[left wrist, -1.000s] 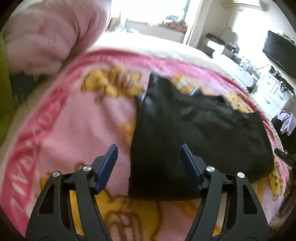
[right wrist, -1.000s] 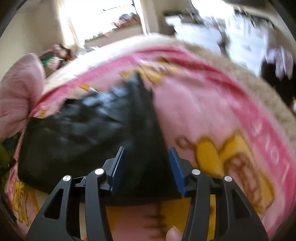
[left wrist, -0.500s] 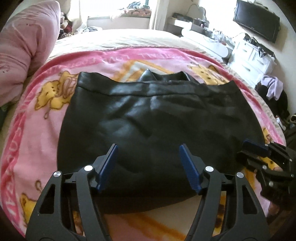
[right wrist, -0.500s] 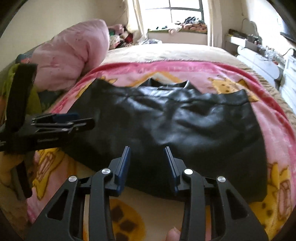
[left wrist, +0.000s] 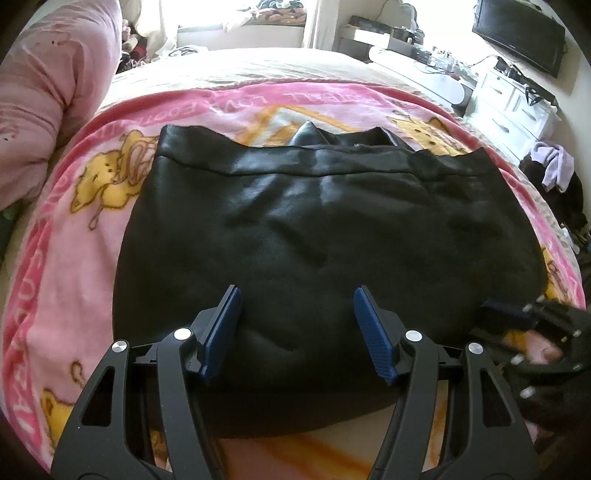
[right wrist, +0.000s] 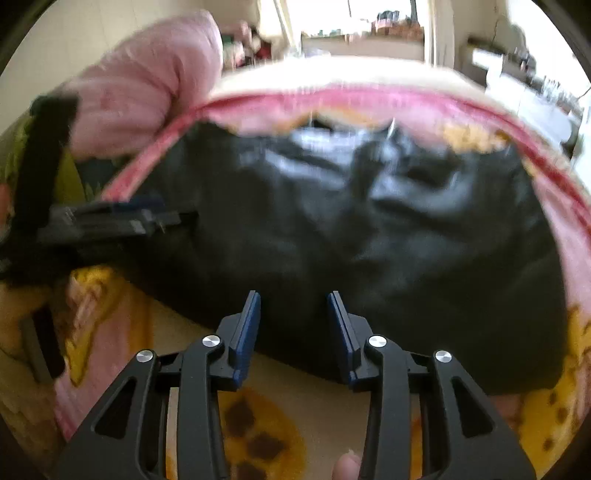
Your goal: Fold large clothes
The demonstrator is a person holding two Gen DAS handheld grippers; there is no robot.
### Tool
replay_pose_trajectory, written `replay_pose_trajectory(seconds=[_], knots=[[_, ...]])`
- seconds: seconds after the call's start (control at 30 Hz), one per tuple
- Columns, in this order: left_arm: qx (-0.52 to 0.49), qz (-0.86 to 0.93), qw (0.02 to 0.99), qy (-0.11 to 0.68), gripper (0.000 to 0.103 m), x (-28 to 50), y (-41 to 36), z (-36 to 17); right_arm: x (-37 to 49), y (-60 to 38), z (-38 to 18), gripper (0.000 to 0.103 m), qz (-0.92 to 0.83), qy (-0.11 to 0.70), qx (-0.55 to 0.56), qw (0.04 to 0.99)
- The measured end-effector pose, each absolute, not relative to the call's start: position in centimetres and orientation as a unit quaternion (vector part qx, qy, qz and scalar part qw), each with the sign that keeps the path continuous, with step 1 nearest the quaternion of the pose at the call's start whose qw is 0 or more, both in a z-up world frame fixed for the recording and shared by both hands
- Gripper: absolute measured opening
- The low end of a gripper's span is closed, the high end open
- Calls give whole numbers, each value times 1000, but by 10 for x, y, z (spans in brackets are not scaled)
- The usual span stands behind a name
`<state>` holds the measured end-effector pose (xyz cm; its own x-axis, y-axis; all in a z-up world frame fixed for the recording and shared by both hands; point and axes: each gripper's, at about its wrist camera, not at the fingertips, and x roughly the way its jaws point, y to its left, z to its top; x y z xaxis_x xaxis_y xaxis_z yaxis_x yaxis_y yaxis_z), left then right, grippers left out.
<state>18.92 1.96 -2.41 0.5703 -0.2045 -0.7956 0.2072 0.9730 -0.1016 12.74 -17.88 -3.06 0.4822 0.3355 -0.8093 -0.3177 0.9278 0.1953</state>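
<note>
Black leather-look garment (left wrist: 314, 229) lies flat, folded, on pink cartoon-print blanket (left wrist: 66, 236). Left gripper (left wrist: 297, 325) and right gripper (right wrist: 293, 325) both parted, empty, over near hem. Left jaws narrowed slightly. Risk: slick material slips, pinch catching top layer only.

A home bedroom: a bed (left wrist: 258, 62) spread with a pink cartoon blanket (left wrist: 74, 229), a white drawer chest (left wrist: 513, 110), a wall-mounted television (left wrist: 521, 29), and a bright window (right wrist: 354, 14).

Bright window (left wrist: 243, 14), white dresser (left wrist: 513, 107), wall TV (left wrist: 521, 35).
</note>
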Motion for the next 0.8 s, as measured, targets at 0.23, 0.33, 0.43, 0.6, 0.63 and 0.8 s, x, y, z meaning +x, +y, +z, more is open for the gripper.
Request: replay_pose_trajectory(seconds=[0.23, 0.33, 0.43, 0.6, 0.63, 0.8], knots=[[-7, -114, 884, 453, 58, 195, 20, -29, 128, -182, -35, 38, 190, 479, 28, 857], [-25, -119, 886, 448, 62, 194, 23, -19, 124, -187, -20, 40, 205, 468, 33, 859], [-36, -123, 893, 431, 67, 196, 25, -2, 120, -198, -1, 47, 200, 430, 41, 879], [-53, -156, 890, 426, 67, 213, 9, 16, 123, -216, 5, 47, 178, 414, 70, 890], [-54, -165, 887, 427, 67, 218, 3, 17, 124, -218, 3, 47, 168, 416, 68, 891], [-55, -212, 862, 458, 34, 234, -30, 5, 128, -248, 4, 47, 118, 411, 85, 900]])
